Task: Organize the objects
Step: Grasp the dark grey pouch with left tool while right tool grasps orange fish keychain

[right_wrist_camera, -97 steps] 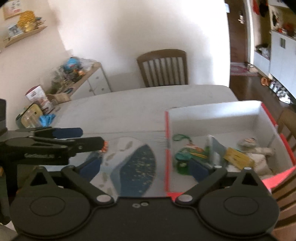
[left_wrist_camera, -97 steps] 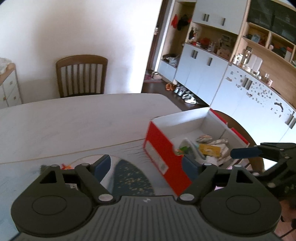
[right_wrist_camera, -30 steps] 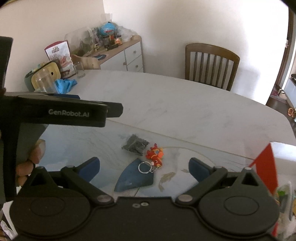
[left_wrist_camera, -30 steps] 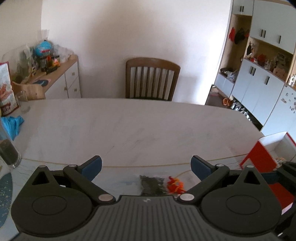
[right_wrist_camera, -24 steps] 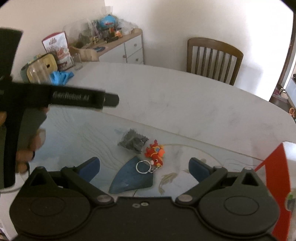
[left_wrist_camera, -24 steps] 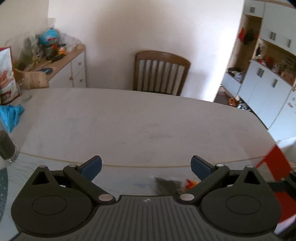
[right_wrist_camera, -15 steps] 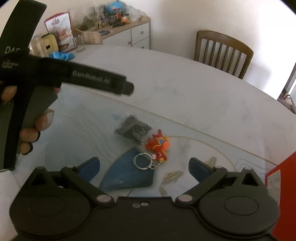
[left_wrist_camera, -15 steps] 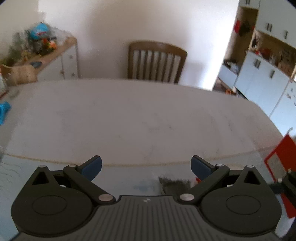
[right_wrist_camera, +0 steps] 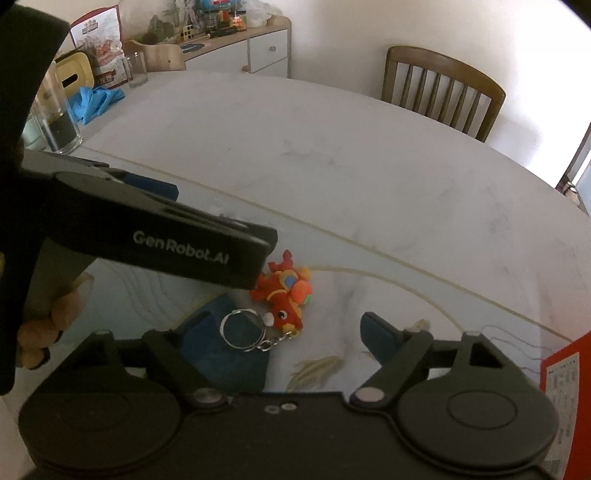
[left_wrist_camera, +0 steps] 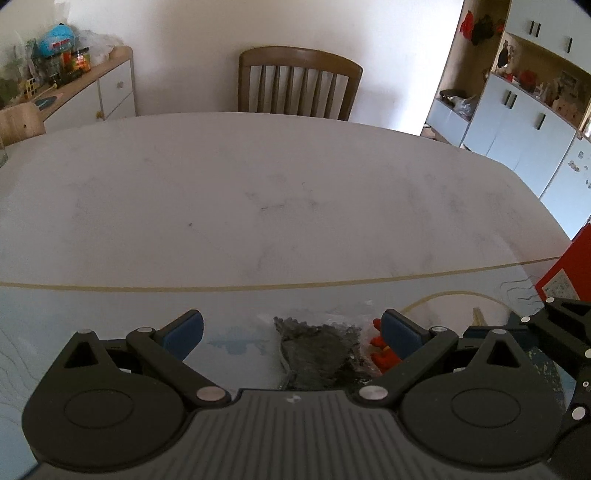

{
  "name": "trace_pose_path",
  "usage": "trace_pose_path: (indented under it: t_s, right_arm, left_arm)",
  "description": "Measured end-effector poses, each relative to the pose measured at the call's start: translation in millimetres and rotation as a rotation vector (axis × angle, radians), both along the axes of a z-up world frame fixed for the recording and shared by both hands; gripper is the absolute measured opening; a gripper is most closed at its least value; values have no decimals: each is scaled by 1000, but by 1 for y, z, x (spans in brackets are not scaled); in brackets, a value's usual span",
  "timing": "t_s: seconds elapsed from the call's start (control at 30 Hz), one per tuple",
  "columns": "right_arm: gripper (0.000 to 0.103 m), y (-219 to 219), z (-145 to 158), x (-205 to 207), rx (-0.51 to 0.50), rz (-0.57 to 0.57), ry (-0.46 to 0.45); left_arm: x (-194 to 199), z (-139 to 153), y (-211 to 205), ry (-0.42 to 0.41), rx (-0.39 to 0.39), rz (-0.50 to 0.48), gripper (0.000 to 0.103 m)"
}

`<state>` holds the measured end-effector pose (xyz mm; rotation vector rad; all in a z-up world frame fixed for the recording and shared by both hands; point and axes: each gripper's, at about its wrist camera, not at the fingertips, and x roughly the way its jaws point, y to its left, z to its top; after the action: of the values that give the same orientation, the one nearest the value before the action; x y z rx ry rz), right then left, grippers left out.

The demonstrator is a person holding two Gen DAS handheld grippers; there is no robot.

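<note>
On left gripper (right_wrist_camera: 236, 254): "GenRobot.AI".

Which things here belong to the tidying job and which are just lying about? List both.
Part of the job:
- red dragon keychain, between the closing right gripper jaws, not yet pinched
- dark grey packet, between the open left gripper jaws
- red box, at the right edge

Lying about:
- wooden chair
- drinking glass
- blue cloth
- sideboard clutter
</note>
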<state>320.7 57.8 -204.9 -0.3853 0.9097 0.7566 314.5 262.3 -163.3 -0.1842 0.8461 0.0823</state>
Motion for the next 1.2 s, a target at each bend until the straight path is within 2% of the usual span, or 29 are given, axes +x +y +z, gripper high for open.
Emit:
trace_pose_path:
  t_s: [0.17, 0.23, 0.3, 0.37, 0.43, 0.47, 0.57, 0.7, 0.87, 0.9, 1.2]
  right_arm:
    - [79, 4, -3, 4, 12, 3, 12]
    - [76, 6, -5, 6, 12, 6, 17]
    - [76, 8, -5, 6, 15, 14, 17]
    - [76, 10, -6, 7, 15, 20, 16]
    - [75, 11, -6, 8, 18, 24, 14]
    - [75, 11, -6, 9, 20, 25, 16]
    - [73, 11, -6, 12, 33, 28, 21]
    - [67, 13, -6, 16, 48, 28, 28]
    - [46, 15, -4, 15, 56, 41, 25]
    - [39, 15, -4, 15, 55, 38, 24]
    - [38, 4, 3, 10, 48, -6, 44]
  left_arm:
    - [2, -3, 1, -16, -12, -2, 101]
    - [1, -4, 2, -28, -13, -5, 92]
    - [1, -5, 3, -28, -24, -5, 76]
    - [1, -5, 2, -28, -32, -8, 67]
    - [0, -4, 2, -37, -31, -13, 65]
    - [-1, -4, 2, -40, -33, -15, 58]
    - [-2, -5, 8, -40, -49, -4, 56]
    - [-5, -3, 16, -40, -53, 26, 47]
    - [-9, -2, 23, -32, -57, 48, 44]
    - [-9, -2, 23, -31, -58, 51, 43]
    - [-17, 7, 18, 4, -47, 53, 36]
